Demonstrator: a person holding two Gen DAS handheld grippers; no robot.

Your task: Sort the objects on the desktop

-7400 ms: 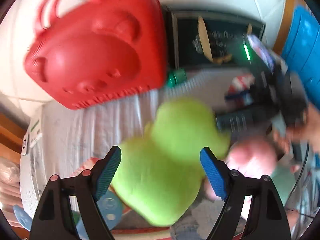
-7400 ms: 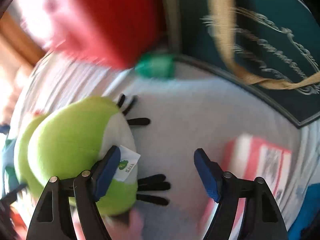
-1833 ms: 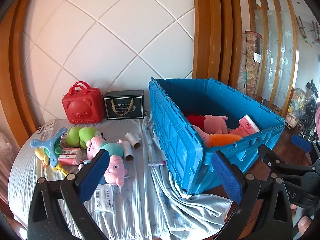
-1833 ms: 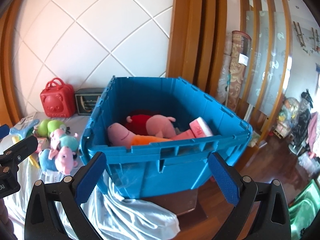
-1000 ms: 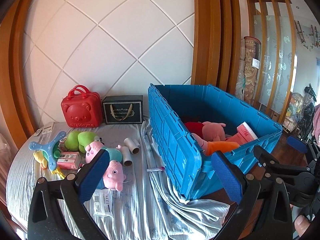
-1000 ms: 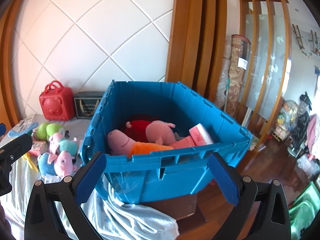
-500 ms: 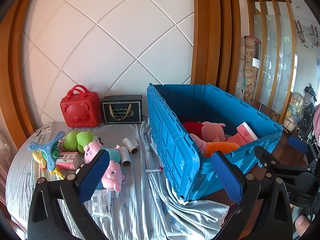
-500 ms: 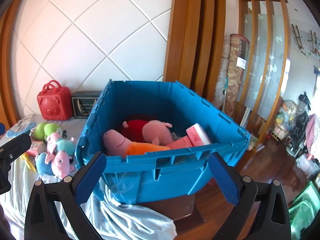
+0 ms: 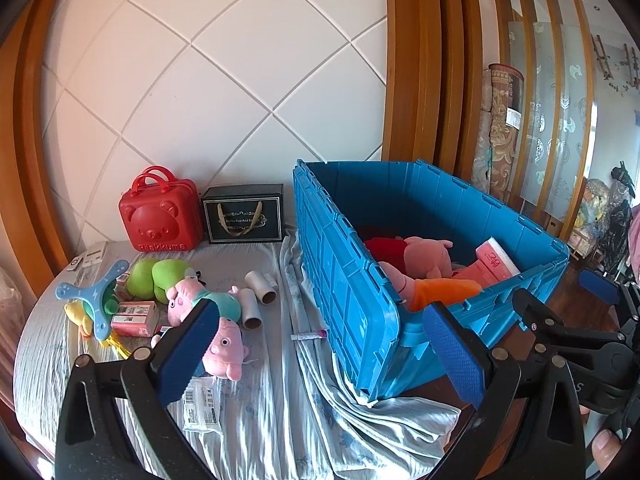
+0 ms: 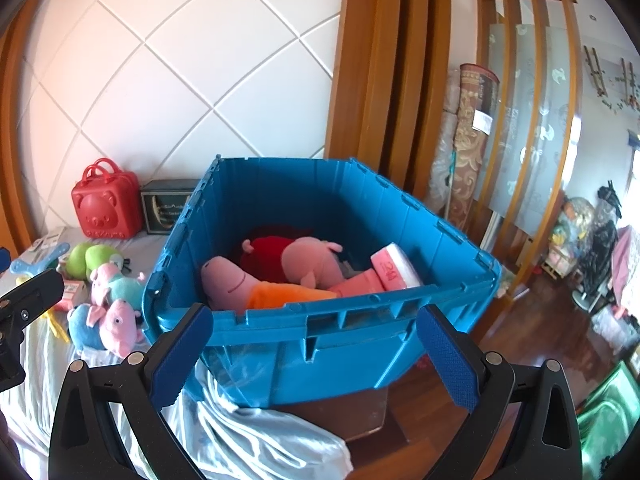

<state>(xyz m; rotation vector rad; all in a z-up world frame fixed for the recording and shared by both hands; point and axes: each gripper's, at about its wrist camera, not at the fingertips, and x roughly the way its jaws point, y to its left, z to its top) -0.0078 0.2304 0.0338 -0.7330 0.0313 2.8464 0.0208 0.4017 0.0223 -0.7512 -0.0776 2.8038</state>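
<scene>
Both wrist views share blue bin [image 9: 348, 264].

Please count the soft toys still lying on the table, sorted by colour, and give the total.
Pink pig plush: 2
Green plush: 1
Yellow plush: 1, partly hidden under the blue toy
Total: 4

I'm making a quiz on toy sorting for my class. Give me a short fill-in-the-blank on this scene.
1. The red bear case stands beside a ____ gift box.
2. Both the left gripper and the right gripper are ____ and hold nothing.
3. The pig plush in the red dress lies inside the ____ crate.

Missing words: black; open; blue
</scene>
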